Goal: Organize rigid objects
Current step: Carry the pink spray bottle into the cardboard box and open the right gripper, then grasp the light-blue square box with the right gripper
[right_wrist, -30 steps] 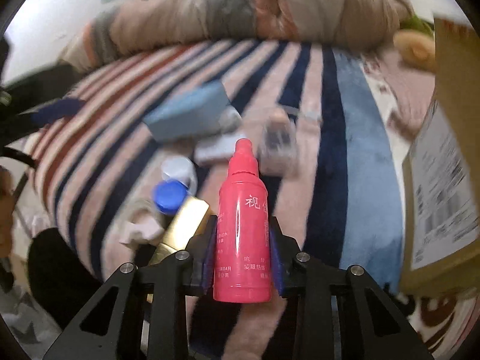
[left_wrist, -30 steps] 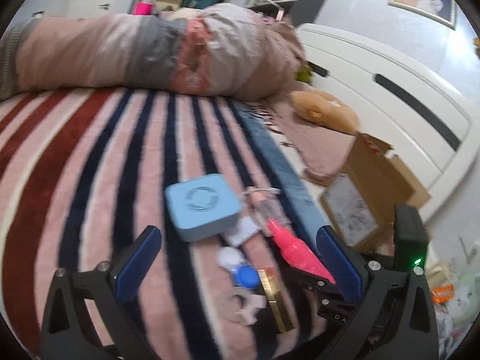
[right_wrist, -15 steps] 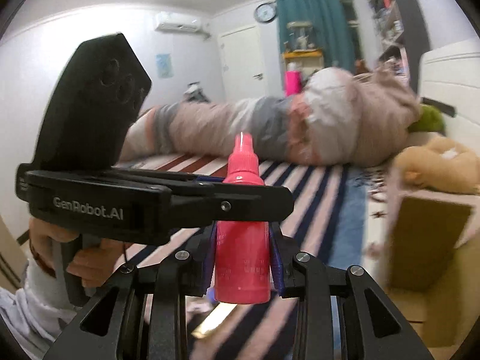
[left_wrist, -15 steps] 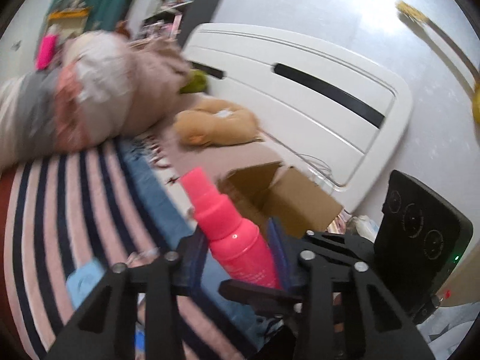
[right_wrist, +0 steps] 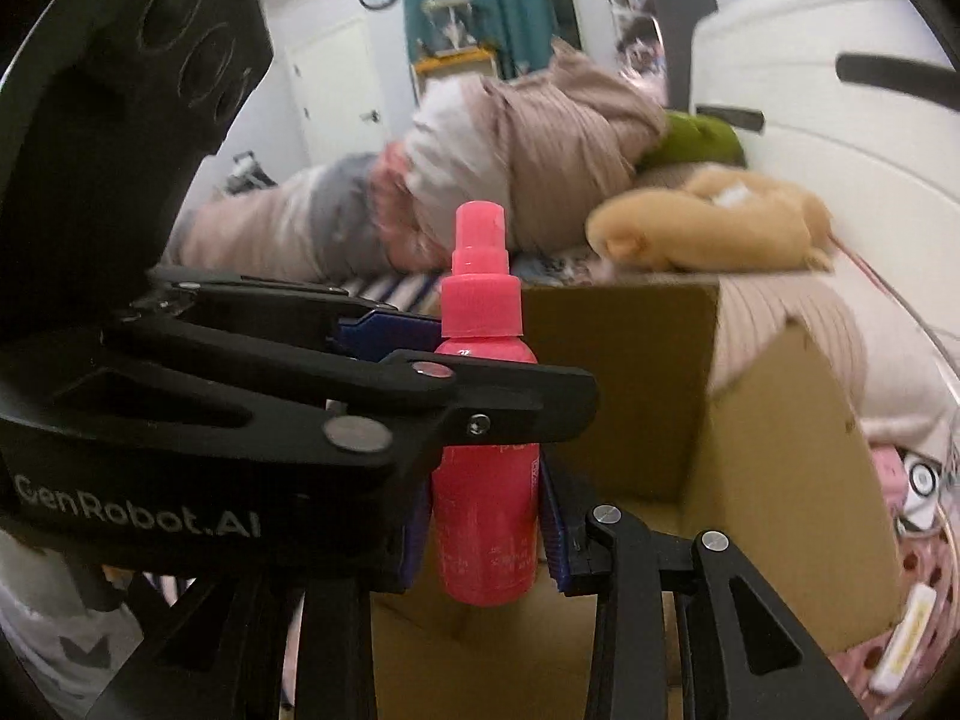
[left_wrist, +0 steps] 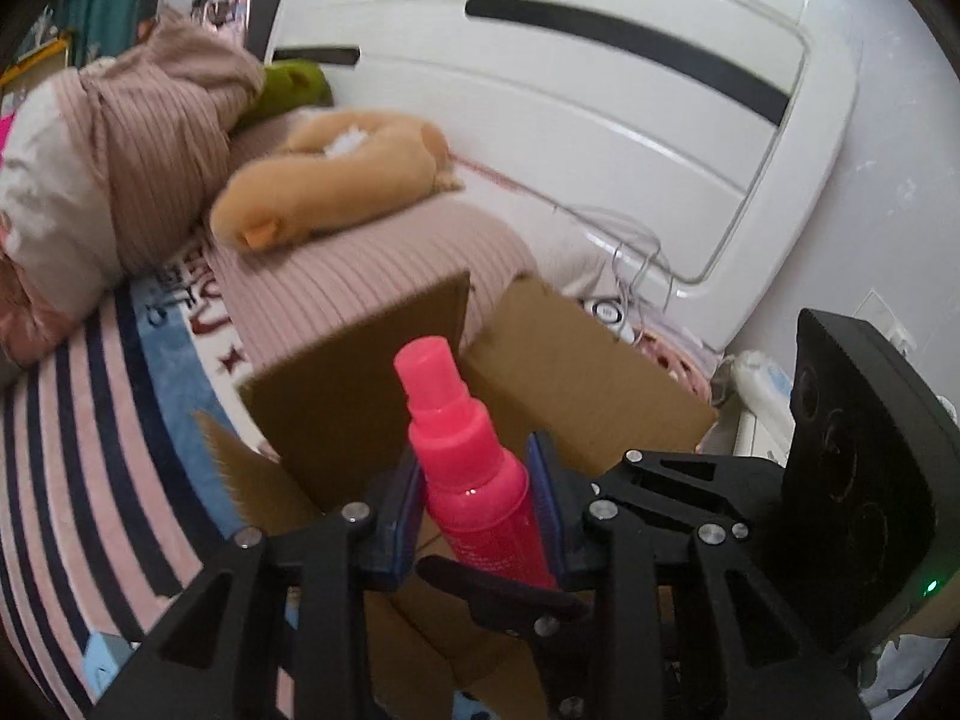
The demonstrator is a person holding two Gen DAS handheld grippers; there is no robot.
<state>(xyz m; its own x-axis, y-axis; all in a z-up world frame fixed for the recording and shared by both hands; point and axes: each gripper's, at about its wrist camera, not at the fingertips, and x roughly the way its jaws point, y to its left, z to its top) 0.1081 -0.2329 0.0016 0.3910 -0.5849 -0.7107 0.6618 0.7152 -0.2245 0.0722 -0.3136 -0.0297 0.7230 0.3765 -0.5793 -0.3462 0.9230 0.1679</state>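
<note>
Both the left gripper [left_wrist: 477,507] and right gripper [right_wrist: 486,531] clamp one upright pink spray bottle [right_wrist: 483,480], nozzle up.

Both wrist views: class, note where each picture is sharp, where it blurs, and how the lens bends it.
Left wrist view: the pink plastic spray bottle is sharp, the brown cardboard box edges smear, and the white headboard bows. Right wrist view: the bottle is crisp, the tan plush toy streaks, and black corners vignette the frame.

Upright box flap [left_wrist: 360,384] ahead
</note>
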